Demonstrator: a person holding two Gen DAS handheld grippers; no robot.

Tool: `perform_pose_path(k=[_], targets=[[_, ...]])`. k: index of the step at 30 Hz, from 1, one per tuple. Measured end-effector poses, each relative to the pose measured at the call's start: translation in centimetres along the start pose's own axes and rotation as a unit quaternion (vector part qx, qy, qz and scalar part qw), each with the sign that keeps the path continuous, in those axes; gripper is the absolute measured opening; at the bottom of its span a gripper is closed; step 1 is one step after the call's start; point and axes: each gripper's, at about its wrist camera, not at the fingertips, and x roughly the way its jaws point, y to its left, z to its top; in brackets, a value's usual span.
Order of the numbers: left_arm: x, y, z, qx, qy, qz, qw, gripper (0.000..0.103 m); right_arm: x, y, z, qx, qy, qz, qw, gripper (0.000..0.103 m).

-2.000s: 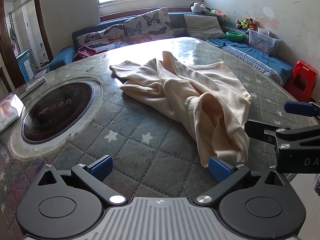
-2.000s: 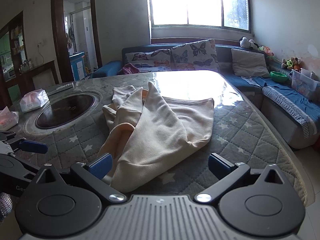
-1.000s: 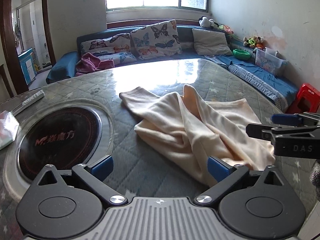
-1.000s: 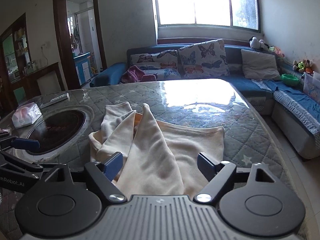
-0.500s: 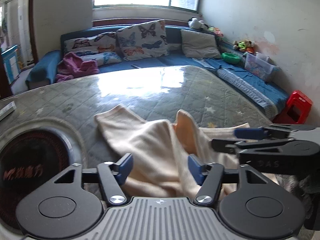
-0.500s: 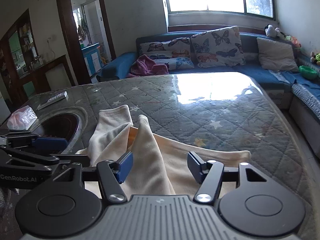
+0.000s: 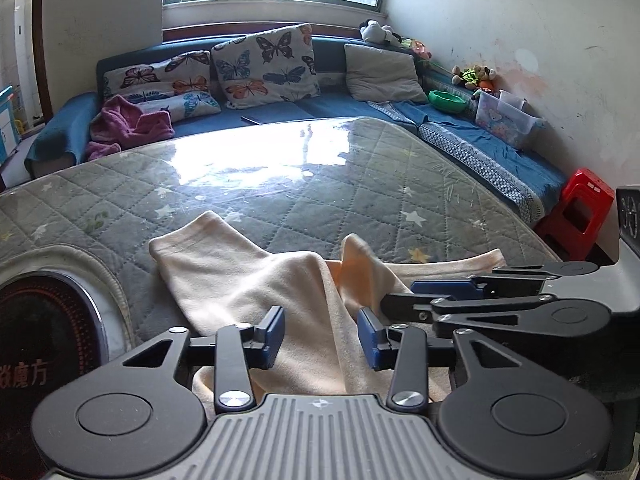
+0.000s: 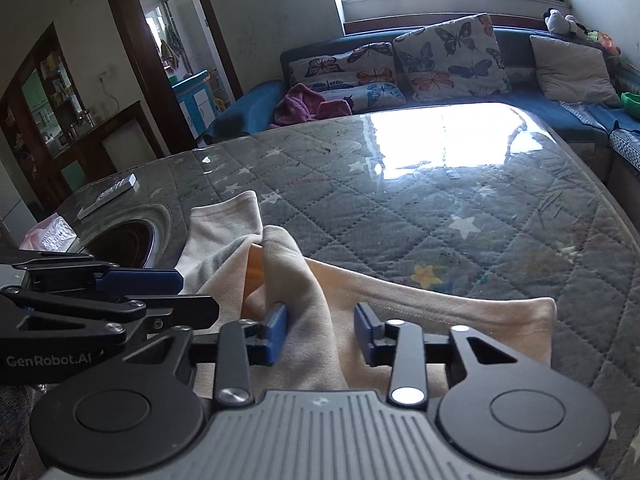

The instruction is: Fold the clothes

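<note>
A cream garment (image 7: pixel 256 280) lies crumpled on the quilted grey table cover (image 7: pixel 312 192), with a sleeve end reaching to the far left. My left gripper (image 7: pixel 320 336) hangs over its near part, jaws partly closed with a raised fold of cloth between the blue pads, a gap still on each side. My right gripper (image 8: pixel 320 334) stands close beside it on the right, jaws likewise narrowed around a ridge of the same garment (image 8: pixel 304 280). Each gripper shows side-on in the other's view, the right one (image 7: pixel 448 292) and the left one (image 8: pixel 140 280).
A round inset hob (image 7: pixel 44 344) sits in the table at the left. A remote (image 8: pixel 108 194) and a tissue pack (image 8: pixel 50 232) lie beyond it. A blue sofa with butterfly cushions (image 7: pixel 264 64) runs behind the table; a red stool (image 7: pixel 576 216) stands at the right.
Both grippers have moved forward over the garment and narrowed their jaws from wide open to partly closed around raised folds. They now sit close side by side.
</note>
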Motion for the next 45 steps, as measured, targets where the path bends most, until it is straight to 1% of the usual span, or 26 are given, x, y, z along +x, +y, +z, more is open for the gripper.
perform_pose_path(k=[1, 5, 8, 10, 11, 12, 14, 15, 17, 18, 19, 22, 23, 25, 26, 28, 33, 39, 43, 45], targets=[[0.1, 0.1, 0.0, -0.002, 0.001, -0.004, 1.0000, 0.041, -0.2, -0.1, 0.0, 0.001, -0.004, 0.001, 1.000, 0.020], [0.4, 0.2, 0.3, -0.004, -0.002, -0.009, 0.9999, 0.041, -0.9, -0.4, 0.1, 0.001, -0.021, -0.007, 1.000, 0.009], [0.9, 0.1, 0.6, -0.003, 0.000, -0.009, 1.0000, 0.042, -1.5, -0.7, 0.3, 0.003, -0.031, -0.015, 0.999, 0.006], [1.2, 0.0, 0.7, -0.001, 0.002, -0.009, 1.0000, 0.042, -1.8, -1.0, 0.5, 0.012, -0.031, -0.005, 0.999, 0.006], [1.5, -0.1, 0.7, 0.001, 0.004, -0.011, 0.9999, 0.040, -2.0, -0.9, 0.6, 0.016, -0.032, 0.002, 0.999, 0.008], [1.7, -0.1, 0.7, 0.002, 0.005, -0.012, 0.9999, 0.030, -2.1, -0.9, 0.7, 0.020, -0.034, 0.010, 0.999, 0.011], [1.9, 0.2, 0.7, -0.001, 0.007, -0.016, 0.9998, 0.019, -2.1, -0.6, 0.9, 0.012, -0.036, 0.015, 0.999, 0.019], [1.9, 0.3, 0.6, -0.002, 0.008, -0.018, 0.9998, 0.011, -2.0, -0.3, 1.0, 0.008, -0.037, 0.016, 0.999, 0.025], [2.1, 0.5, 0.6, -0.005, 0.010, -0.022, 0.9997, 0.005, -1.5, -0.1, 1.0, 0.003, -0.032, 0.019, 0.999, 0.027], [2.2, 0.6, 0.5, -0.007, 0.011, -0.024, 0.9996, 0.004, -1.2, -0.1, 1.0, 0.002, -0.028, 0.021, 0.999, 0.029], [2.1, 0.8, 0.4, -0.011, 0.009, -0.026, 0.9996, 0.003, -0.6, -0.1, 1.0, 0.003, -0.022, 0.022, 1.000, 0.031], [1.2, 1.4, 0.1, -0.019, 0.001, -0.027, 0.9994, 0.003, 0.3, -0.3, 0.6, 0.015, -0.007, 0.030, 0.999, 0.031], [0.7, 1.6, -0.1, -0.022, -0.004, -0.026, 0.9994, 0.003, 0.5, -0.5, 0.5, 0.020, -0.002, 0.035, 0.999, 0.030], [-0.4, 2.1, -0.3, -0.030, -0.012, -0.024, 0.9992, 0.003, 0.4, -0.4, 0.3, 0.022, -0.002, 0.036, 0.999, 0.009], [-0.9, 2.3, -0.4, -0.034, -0.016, -0.022, 0.9990, 0.003, -0.1, -0.3, 0.2, 0.020, -0.008, 0.034, 0.999, 0.009], [-2.2, 2.8, -0.7, -0.041, -0.026, -0.020, 0.9986, 0.003, -1.8, -0.1, 0.1, 0.014, -0.031, 0.019, 0.999, 0.007], [-6.2, 4.1, -2.2, -0.055, -0.053, -0.008, 0.9970, 0.003, -6.3, -0.1, -0.4, 0.005, -0.081, -0.024, 0.996, 0.007], [-11.2, 6.0, -5.1, -0.076, -0.075, 0.012, 0.9941, 0.002, -12.5, -2.3, -2.2, 0.040, -0.130, -0.076, 0.988, 0.007], [-14.4, 7.7, -7.7, -0.097, -0.081, 0.028, 0.9915, 0.002, -15.8, -4.2, -4.5, 0.063, -0.148, -0.118, 0.980, 0.007], [-15.8, 8.3, -9.2, -0.103, -0.078, 0.037, 0.9910, 0.002, -17.3, -5.4, -5.6, 0.080, -0.152, -0.138, 0.975, 0.007]])
